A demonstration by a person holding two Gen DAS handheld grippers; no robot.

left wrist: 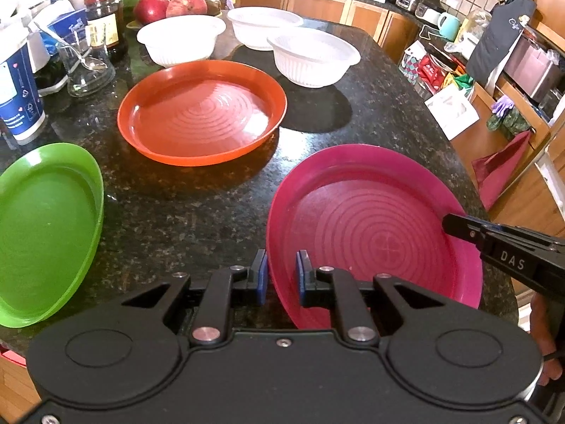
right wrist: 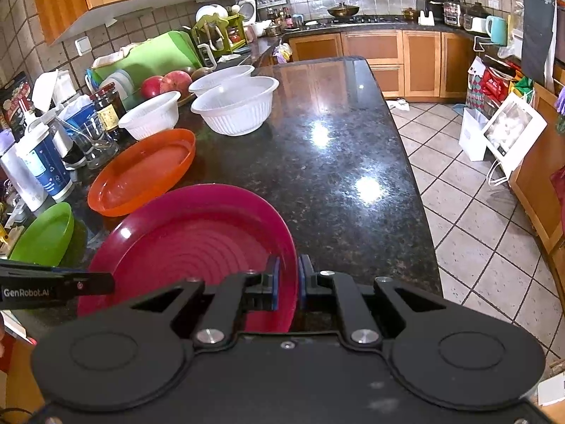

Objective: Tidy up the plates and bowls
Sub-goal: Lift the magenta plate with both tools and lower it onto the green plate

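On the dark speckled stone surface (right wrist: 328, 162), two red apples (left wrist: 169, 6) lie at the far left, behind a dark jar (left wrist: 106, 21) with a red lid. Just beside the jar stands a clear glass (left wrist: 84, 70) with a spoon in it, and nearer, a blue-and-white paper cup (left wrist: 17, 95). A mint-green mug (right wrist: 498, 30) stands on the far counter, and a dark apron (right wrist: 538, 24) hangs at right above the tiled floor (right wrist: 469, 212).

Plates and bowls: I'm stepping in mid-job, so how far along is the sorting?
Done: nothing looks stacked yet. The orange plate, green plate and three white bowls sit apart on the counter.
In hand: the pink plate, with the left gripper and right gripper shut on opposite rims.
Left: probably stacking the plates and nesting the bowls.
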